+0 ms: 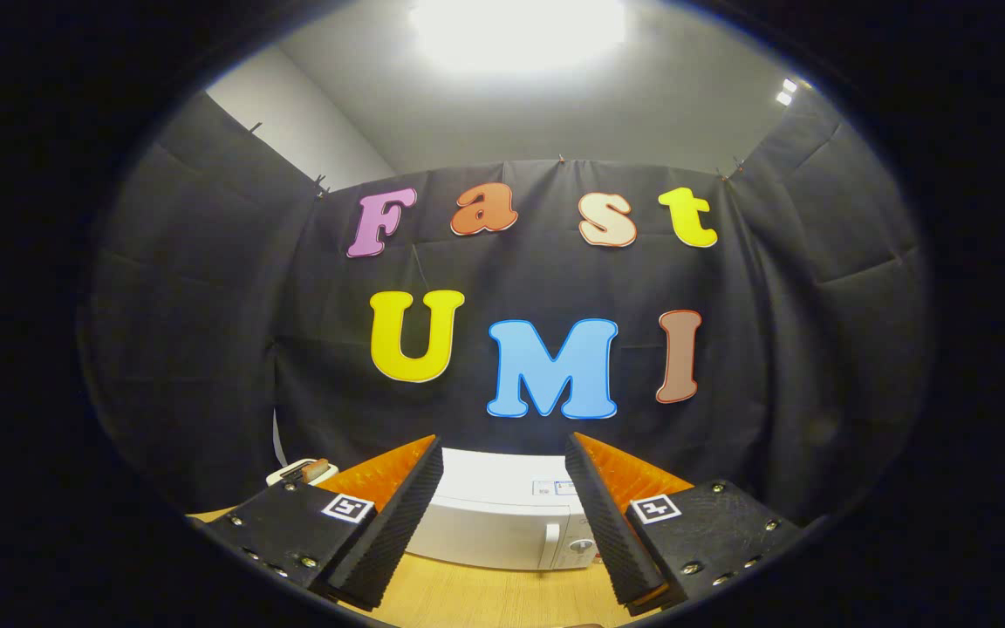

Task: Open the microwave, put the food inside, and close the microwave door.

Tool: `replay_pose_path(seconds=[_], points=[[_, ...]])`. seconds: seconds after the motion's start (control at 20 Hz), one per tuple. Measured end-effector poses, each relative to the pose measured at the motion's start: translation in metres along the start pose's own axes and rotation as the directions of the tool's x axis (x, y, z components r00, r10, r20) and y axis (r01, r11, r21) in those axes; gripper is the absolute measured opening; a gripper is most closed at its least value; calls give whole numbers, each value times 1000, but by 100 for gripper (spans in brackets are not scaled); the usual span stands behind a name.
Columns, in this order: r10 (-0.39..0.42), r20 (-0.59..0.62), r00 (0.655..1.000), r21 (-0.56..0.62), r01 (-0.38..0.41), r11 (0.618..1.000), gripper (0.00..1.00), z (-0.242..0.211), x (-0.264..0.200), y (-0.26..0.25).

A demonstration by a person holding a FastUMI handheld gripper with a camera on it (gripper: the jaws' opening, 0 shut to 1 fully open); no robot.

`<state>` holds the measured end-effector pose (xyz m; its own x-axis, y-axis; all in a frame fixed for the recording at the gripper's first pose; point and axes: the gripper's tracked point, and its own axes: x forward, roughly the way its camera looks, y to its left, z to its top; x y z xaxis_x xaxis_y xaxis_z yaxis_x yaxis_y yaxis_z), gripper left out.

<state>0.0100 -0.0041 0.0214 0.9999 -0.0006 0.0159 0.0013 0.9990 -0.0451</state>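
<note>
A white microwave (502, 510) stands on the wooden table (485, 597) just beyond my fingers, seen from above and in front, with its door shut. Its handle (552, 545) and round knob (584, 546) sit on the right side of its front. To the left of the microwave, a white plate (289, 474) holds a brownish piece of food (317, 469), partly hidden by my left finger. My gripper (502, 532) hangs above the table, open, with nothing between its fingers.
The booth's black cloth wall rises close behind the microwave and wraps round both sides. A bright ceiling lamp shines overhead. A strip of bare table lies between my fingers and the microwave's front.
</note>
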Motion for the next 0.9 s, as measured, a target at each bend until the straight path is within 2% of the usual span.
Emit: replay_pose_path(seconds=[0.2, 0.4, 0.9], points=[[-16, 0, 1000, -28, 16, 999, 92, -22, 10, -11], [-1, -24, 1000, -2, 1, 1000, 92, -52, 19, -18], [-35, -56, 998, 39, 37, 999, 92, -131, 49, -47]])
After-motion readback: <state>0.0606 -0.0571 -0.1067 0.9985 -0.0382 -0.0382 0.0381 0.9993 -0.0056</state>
